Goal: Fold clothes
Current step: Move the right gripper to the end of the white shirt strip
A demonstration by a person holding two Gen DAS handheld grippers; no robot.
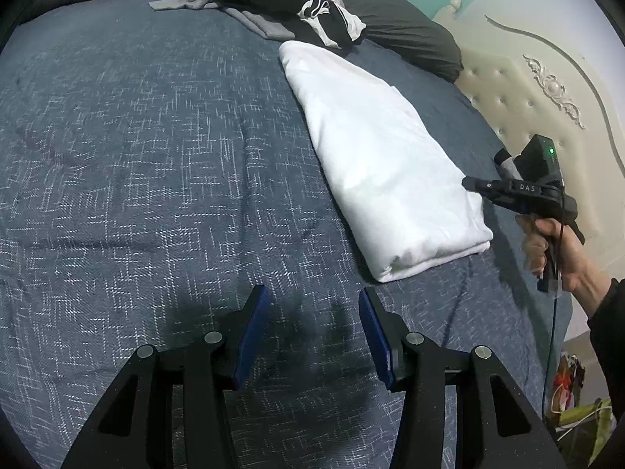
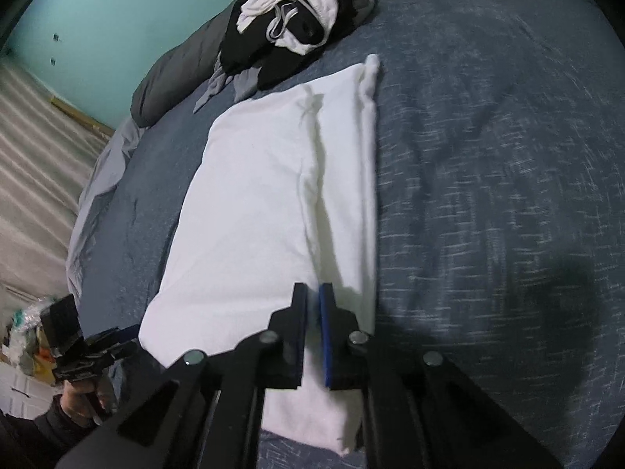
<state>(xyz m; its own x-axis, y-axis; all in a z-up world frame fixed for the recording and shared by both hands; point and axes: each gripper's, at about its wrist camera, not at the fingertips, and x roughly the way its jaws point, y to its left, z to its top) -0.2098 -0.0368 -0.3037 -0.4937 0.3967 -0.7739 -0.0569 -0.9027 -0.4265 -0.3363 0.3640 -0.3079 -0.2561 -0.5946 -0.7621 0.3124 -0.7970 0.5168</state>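
white folded garment (image 2: 269,211) flat on the blue bed (image 2: 488,156) | right gripper (image 2: 312,297) pressed nearly together over its near edge, can't tell if it pinches cloth | left gripper (image 1: 312,305) spread, empty, beside it | black-and-white clothes pile (image 2: 297,23) behind, near pillow (image 1: 410,35)

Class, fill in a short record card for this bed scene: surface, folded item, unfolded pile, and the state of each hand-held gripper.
surface: blue woven bedspread
folded item: white garment, folded into a long flat rectangle on the bedspread
unfolded pile: black and white clothes heaped beyond the garment's far end, grey cloth beneath
left hand-held gripper: open, empty, over bare bedspread beside the garment
right hand-held gripper: jaws nearly closed, over the garment's near end; whether fabric is pinched cannot be told
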